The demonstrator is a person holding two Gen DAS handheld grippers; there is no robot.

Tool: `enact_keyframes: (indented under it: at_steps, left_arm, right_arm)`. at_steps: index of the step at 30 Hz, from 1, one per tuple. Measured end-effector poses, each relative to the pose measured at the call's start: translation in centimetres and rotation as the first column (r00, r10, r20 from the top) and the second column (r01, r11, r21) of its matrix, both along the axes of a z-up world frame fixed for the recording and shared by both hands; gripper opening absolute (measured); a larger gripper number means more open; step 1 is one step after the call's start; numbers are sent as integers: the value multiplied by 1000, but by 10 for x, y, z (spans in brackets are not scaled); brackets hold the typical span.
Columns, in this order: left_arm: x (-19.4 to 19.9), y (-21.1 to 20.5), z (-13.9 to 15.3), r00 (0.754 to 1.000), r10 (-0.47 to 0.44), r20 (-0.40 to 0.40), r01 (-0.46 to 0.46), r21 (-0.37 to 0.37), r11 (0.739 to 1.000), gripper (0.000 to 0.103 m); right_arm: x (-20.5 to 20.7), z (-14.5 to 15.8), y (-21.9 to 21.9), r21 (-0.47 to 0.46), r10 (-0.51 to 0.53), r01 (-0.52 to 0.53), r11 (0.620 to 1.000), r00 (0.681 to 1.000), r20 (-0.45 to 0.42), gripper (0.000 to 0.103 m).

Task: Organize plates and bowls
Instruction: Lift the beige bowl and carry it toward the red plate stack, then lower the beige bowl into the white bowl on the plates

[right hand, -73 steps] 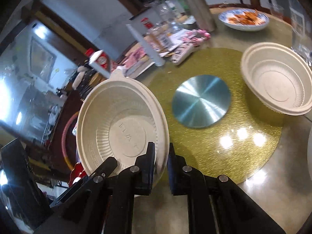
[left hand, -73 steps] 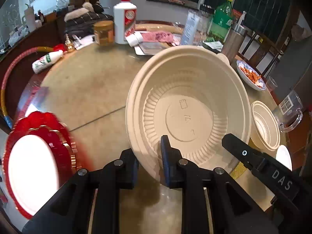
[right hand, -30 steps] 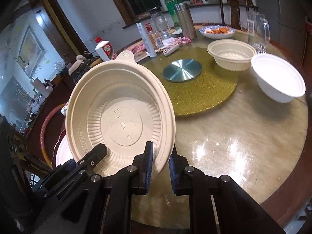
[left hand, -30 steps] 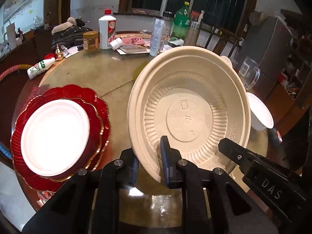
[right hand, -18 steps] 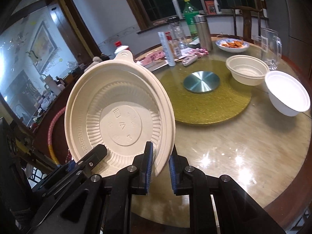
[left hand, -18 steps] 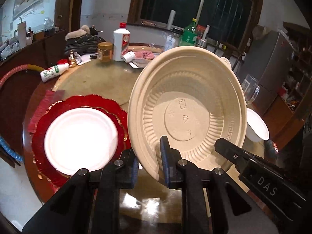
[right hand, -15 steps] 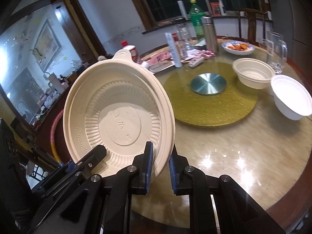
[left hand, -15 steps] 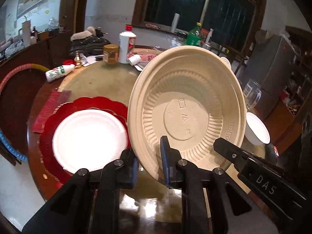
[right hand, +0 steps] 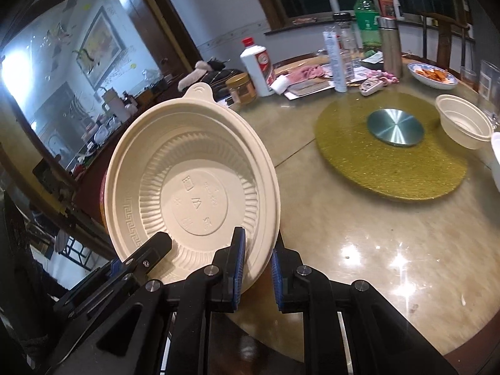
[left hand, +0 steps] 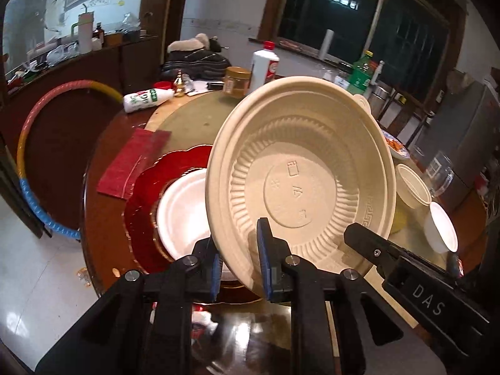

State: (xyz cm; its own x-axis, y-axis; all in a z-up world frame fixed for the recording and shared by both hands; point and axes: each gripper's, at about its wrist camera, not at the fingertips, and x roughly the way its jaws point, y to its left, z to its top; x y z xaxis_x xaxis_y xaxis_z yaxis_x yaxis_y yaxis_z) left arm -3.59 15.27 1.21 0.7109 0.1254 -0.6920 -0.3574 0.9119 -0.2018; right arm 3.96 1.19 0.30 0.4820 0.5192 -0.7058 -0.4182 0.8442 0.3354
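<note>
A: Where is the beige bowl (left hand: 300, 184)?

B: Up in the air above the near edge of the round table (right hand: 390, 250), tipped so its ribbed inside faces both cameras. Each gripper has hold of its rim.

A: Both of them?

B: Yes. The left gripper (left hand: 239, 261) is clamped on the near left part of the rim, one blue pad inside the bowl and one outside. The right gripper (right hand: 254, 267) is clamped on the near right part of the rim the same way (its black finger, marked DAS, also shows at the lower right of the left wrist view).

A: What lies under the bowl?

B: To its left, on the table, a white plate (left hand: 182, 215) sits on a red scalloped plate (left hand: 147, 187). The bowl hides the right part of both.

A: And further out?

B: To the right, a second beige bowl (right hand: 464, 125) stands at the edge of a gold turntable (right hand: 390, 168) with a round metal disc (right hand: 395, 126) at its middle. A white bowl (left hand: 442, 231) stands nearer than it, on the right.

A: The far side?

B: Cluttered: a white bottle with a red cap (right hand: 257, 65), a jar with a gold lid (right hand: 240, 89), a green bottle (right hand: 365, 15), a steel flask (right hand: 390, 43) and a blue-rimmed dish of orange food (right hand: 432, 75). A red mat (left hand: 134, 162) lies left of the plates.
</note>
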Motion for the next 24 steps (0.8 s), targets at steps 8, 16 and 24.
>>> enact_keyframes:
  at_steps: [8,16,24]
  left_arm:
    - [-4,13,-5,999,36,-13,-36,4,999,18]
    - [-8,19,-8,998,52,-23,-52,7,999,18]
    - [-10,22,-9,998,64,-29,-64,10,998,18]
  right_arm:
    - [-1,-5,20,-19,33,-33,999,999,-11,15]
    - [-2,-8,28,-24,51,-51,998,998,-21,15]
    - [0,-10,32,-20,63,-64,998,998,-31,15]
